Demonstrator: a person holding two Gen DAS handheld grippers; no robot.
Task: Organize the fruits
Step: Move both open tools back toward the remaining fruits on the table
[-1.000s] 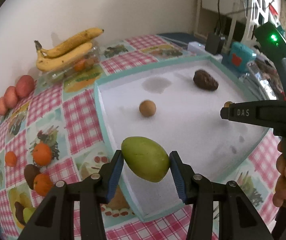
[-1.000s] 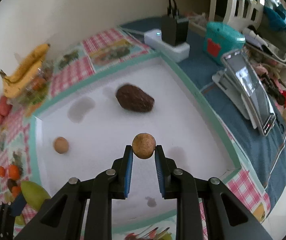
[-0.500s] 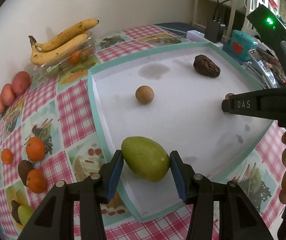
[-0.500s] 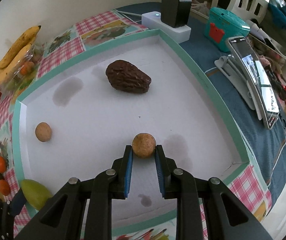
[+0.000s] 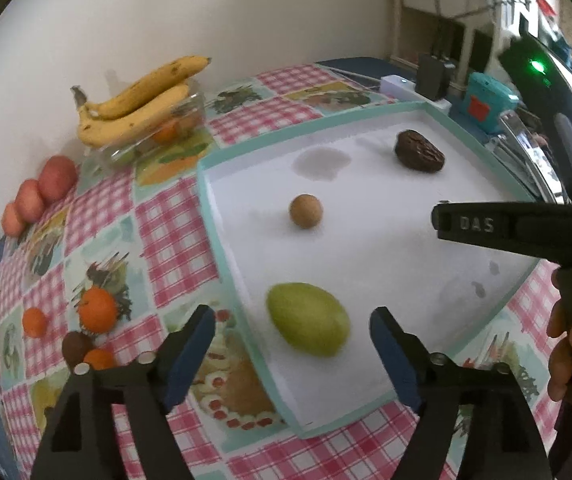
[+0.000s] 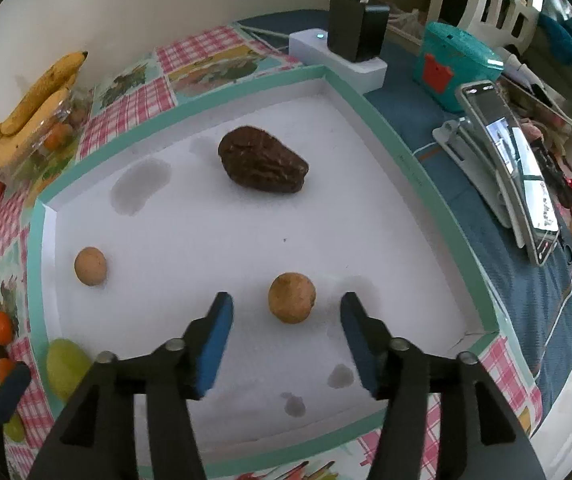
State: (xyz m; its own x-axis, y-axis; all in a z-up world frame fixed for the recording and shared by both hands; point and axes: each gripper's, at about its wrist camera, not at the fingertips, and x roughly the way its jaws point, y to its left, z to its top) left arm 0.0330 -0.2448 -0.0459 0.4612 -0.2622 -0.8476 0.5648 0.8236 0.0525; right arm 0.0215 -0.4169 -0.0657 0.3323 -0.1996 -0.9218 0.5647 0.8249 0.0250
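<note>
The left gripper [image 5: 292, 340] stands with its blue-padded jaws spread wide, having just been opening, and the smooth green mango-shaped fruit [image 5: 308, 324] lies between them on the white floor of the shallow teal-rimmed tray [image 5: 221, 248], touching neither pad. The fruit's long axis runs slantwise, from upper left near the tray's left rim to lower right, its blunter end toward the right pad. The right gripper [image 6: 286, 332] has also just been opening; the round tan fruit [image 6: 292, 298] rests on the tray floor between and slightly beyond its parted jaws, clear of both pads. A second small round tan fruit [image 6: 90, 266] sits well to the left of it, and a wrinkled dark brown avocado-shaped fruit [image 6: 263, 166] lies farther back, its narrower end pointing right. The middle of the tray floor among these four is bare, with a few damp-looking grey marks. The green fruit lies just beside the tray's left wall, beyond which the pink checked cloth on the counter [image 5: 169, 236] carries small orange fruits [image 5: 95, 308] and yellow bananas [image 5: 141, 100].
</note>
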